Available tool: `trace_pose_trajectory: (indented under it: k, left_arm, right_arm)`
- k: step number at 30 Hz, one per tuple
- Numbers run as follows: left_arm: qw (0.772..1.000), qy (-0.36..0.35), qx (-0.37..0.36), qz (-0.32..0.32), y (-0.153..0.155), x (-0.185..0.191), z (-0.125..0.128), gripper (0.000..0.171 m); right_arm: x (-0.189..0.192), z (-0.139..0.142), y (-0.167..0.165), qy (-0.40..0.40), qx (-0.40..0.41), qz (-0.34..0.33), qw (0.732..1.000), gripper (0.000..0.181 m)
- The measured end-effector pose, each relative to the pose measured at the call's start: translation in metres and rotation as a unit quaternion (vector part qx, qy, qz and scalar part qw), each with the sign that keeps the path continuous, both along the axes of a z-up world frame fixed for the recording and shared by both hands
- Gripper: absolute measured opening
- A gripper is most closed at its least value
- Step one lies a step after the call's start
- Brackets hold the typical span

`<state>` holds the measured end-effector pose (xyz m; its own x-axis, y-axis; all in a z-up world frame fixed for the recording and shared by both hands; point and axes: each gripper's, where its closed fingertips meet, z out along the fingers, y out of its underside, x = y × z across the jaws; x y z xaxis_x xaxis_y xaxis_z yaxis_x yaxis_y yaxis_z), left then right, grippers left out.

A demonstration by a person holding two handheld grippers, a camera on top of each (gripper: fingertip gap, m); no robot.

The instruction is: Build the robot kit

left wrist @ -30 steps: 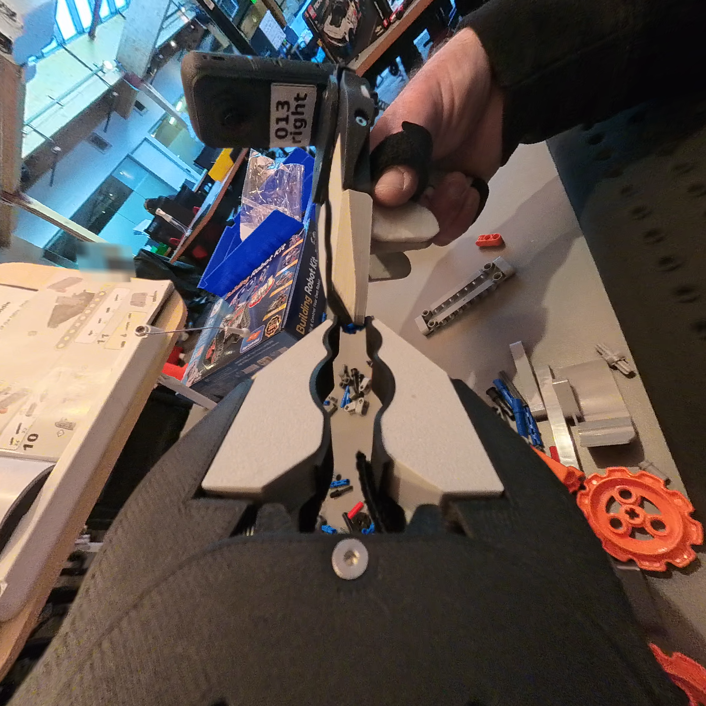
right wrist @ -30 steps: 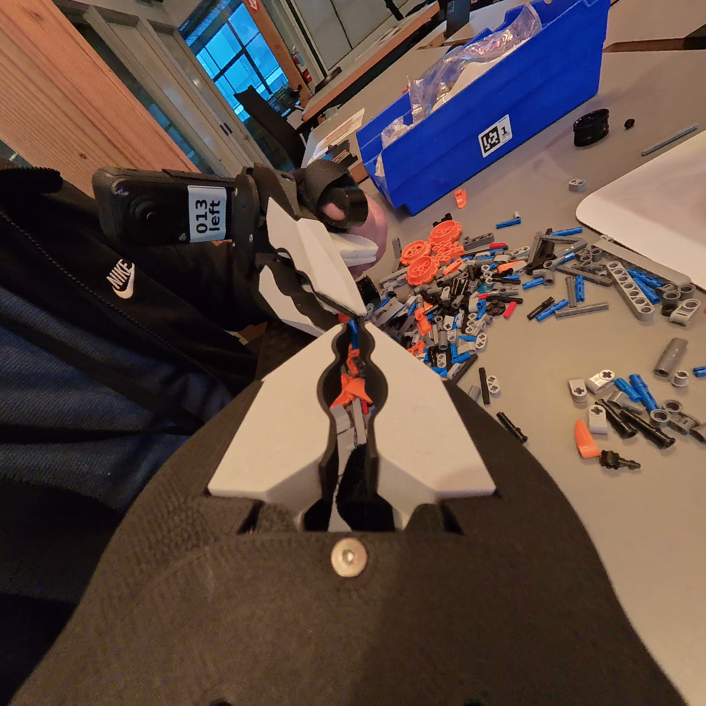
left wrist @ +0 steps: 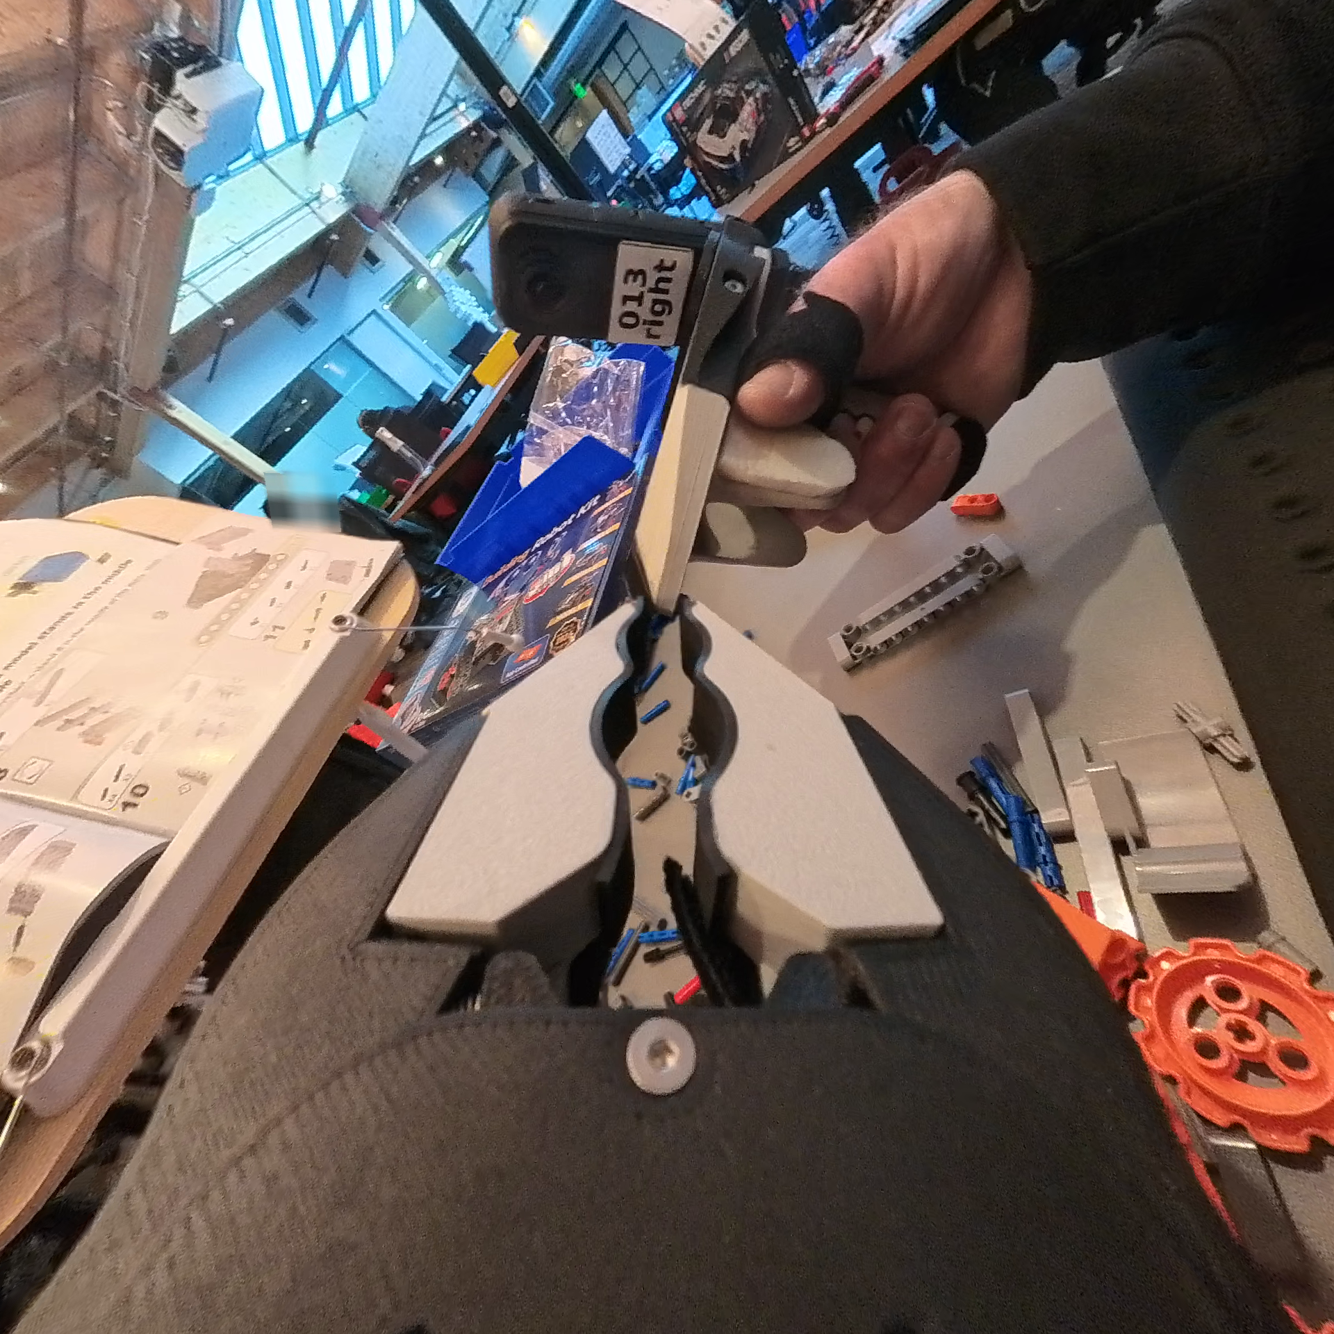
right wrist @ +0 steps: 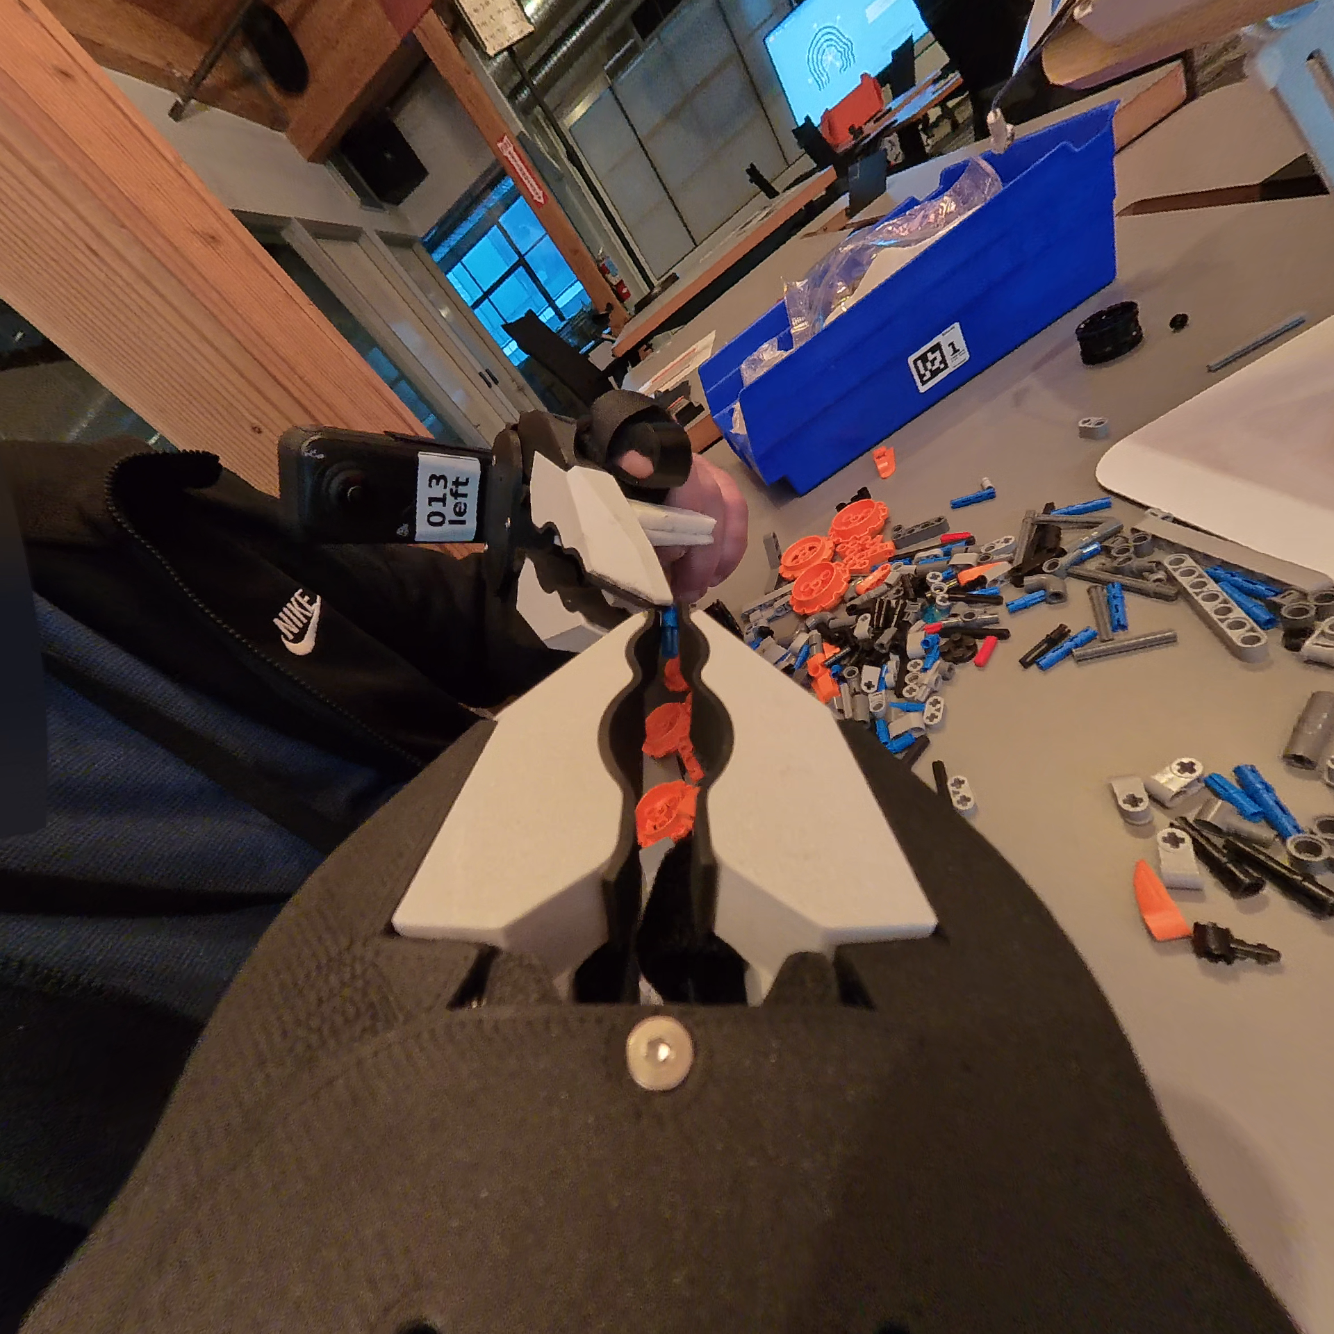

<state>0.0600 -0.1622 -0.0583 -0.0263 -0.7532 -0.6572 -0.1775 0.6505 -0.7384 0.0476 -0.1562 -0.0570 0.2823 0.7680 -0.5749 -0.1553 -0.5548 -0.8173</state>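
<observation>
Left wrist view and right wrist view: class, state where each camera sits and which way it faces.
Left wrist view: sits on the left hand-held gripper, facing the right hand-held gripper, a hand, an instruction booklet.
Right wrist view: sits on the right hand-held gripper, facing the left hand-held gripper, a black sleeve, a heap of parts.
Shared: blue pin, blue bin, grey table.

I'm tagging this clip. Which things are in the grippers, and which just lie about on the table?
In the grippers: blue pin, pinched by both left gripper and right gripper.
Lying about: orange gears, blue bin, grey beam, booklet.
</observation>
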Motion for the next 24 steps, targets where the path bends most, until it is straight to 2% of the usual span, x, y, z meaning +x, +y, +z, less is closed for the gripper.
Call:
trace_pose_trajectory:
  k: [6,16,24]
  left_arm:
    - [1.0,0.016,0.016,-0.009,-0.004,0.001,-0.005,0.013]
    - [0.999,0.014,0.036,0.001,-0.004,0.0,-0.004,0.008]
    - [0.999,-0.015,0.031,0.031,0.002,0.0,0.009,0.003]
  right_arm:
    - [-0.005,-0.006,-0.009,-0.015,-0.009,0.034,0.999,0.003]
    - [-0.004,-0.003,-0.009,0.01,-0.014,0.038,0.999,0.003]
    - [-0.002,0.011,-0.001,0.035,-0.002,-0.008,0.999,0.004]
